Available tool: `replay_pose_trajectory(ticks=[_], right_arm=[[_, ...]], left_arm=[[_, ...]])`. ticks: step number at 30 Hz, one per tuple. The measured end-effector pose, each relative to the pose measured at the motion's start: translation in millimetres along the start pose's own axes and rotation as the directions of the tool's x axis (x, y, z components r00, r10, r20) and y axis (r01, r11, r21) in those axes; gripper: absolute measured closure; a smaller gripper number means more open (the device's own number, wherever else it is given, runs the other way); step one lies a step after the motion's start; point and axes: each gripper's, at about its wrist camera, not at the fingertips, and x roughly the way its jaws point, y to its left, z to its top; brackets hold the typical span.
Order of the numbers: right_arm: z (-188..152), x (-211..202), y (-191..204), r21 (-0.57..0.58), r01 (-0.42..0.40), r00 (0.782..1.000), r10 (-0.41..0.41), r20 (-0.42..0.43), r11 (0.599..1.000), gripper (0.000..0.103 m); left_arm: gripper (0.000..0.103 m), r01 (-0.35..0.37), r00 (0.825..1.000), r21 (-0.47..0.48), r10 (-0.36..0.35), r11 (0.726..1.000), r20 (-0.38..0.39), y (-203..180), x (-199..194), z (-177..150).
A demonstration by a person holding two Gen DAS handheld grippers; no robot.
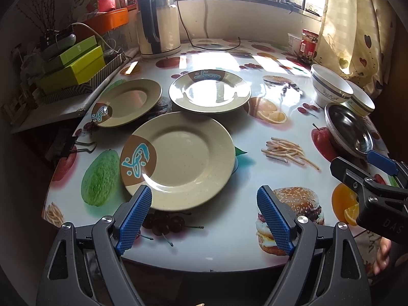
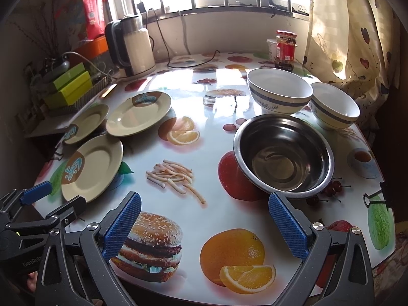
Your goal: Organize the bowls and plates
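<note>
Three beige plates with brown-and-blue emblems lie apart on the table: a near one (image 1: 178, 160) (image 2: 93, 167), a far one (image 1: 210, 91) (image 2: 139, 113) and a left one (image 1: 127, 102) (image 2: 85, 122). A steel bowl (image 2: 283, 154) (image 1: 350, 132) sits on the right, with two white blue-banded bowls (image 2: 279, 90) (image 2: 334, 108) behind it. My left gripper (image 1: 204, 204) is open and empty just before the near plate. My right gripper (image 2: 204, 216) is open and empty in front of the steel bowl.
The table (image 2: 199, 193) has a fruit-and-burger print cloth. A kettle (image 1: 158, 23) with its cord stands at the back left beside green boxes (image 1: 74, 68). A red-lidded jar (image 2: 285, 48) and a white cup stand at the back right by the curtain. Binder clips grip the table edges.
</note>
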Motion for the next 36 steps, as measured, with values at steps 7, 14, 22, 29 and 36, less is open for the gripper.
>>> replay_pose_trajectory(ticks=[7,14,22,29,36], right_arm=[[0,0,1,-0.006,0.001,1.0,-0.001,0.002,1.0,0.001],[1,0,1,-0.007,0.001,1.0,-0.001,0.002,1.0,0.001],[1,1,1,-0.008,0.003,1.0,-0.002,0.001,1.0,0.001],[9,3,2,-0.024,0.003,1.0,-0.003,0.009,1.0,0.001],[19,7,2,-0.027,0.007,1.0,-0.007,0.016,1.0,0.001]], left_arm=[[0.018,-0.002,1.0,0.0,0.002,1.0,0.001,0,1,0],[0.018,-0.002,1.0,0.003,0.002,1.0,0.001,0,1,0],[0.018,-0.001,1.0,0.002,0.001,1.0,-0.005,2,3,1],[0.018,0.0,1.0,-0.002,0.0,1.0,-0.003,4,7,7],[0.018,0.001,1.0,0.0,-0.001,1.0,-0.003,5,11,15]])
